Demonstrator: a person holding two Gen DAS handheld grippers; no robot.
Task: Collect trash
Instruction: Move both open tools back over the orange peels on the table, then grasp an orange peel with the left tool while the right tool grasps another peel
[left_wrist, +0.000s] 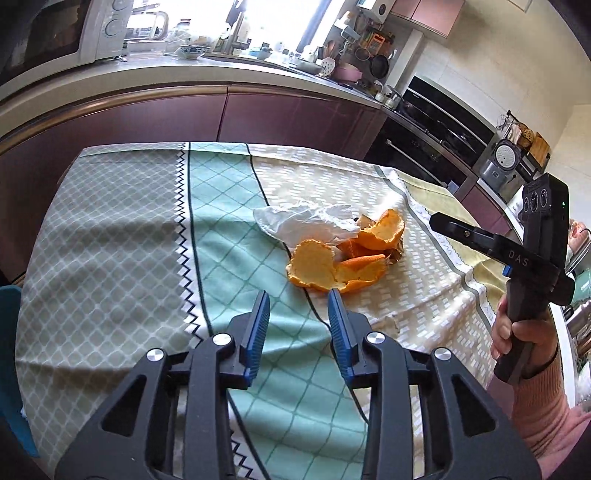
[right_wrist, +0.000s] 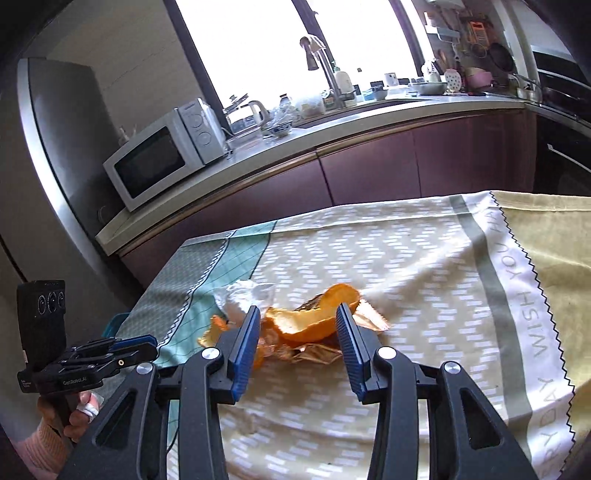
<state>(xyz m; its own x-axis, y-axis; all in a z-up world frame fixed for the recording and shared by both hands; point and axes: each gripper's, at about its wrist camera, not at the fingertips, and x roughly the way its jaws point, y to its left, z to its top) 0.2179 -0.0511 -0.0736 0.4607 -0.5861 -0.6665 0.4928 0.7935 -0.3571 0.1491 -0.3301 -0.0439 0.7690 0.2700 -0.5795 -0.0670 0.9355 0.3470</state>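
A heap of orange peel lies on the patterned tablecloth, with a crumpled white tissue behind it and a shiny brown wrapper under its right side. My left gripper hovers just short of the peel, open, with nothing between its blue pads. In the right wrist view the peel, the tissue and the wrapper sit just beyond my right gripper, which is also open and holds nothing. The left gripper shows at the lower left there.
A hand in a pink sleeve holds the right tool beside the table's right edge. Behind the table runs a purple-fronted kitchen counter with a microwave. A blue object stands at the table's left edge.
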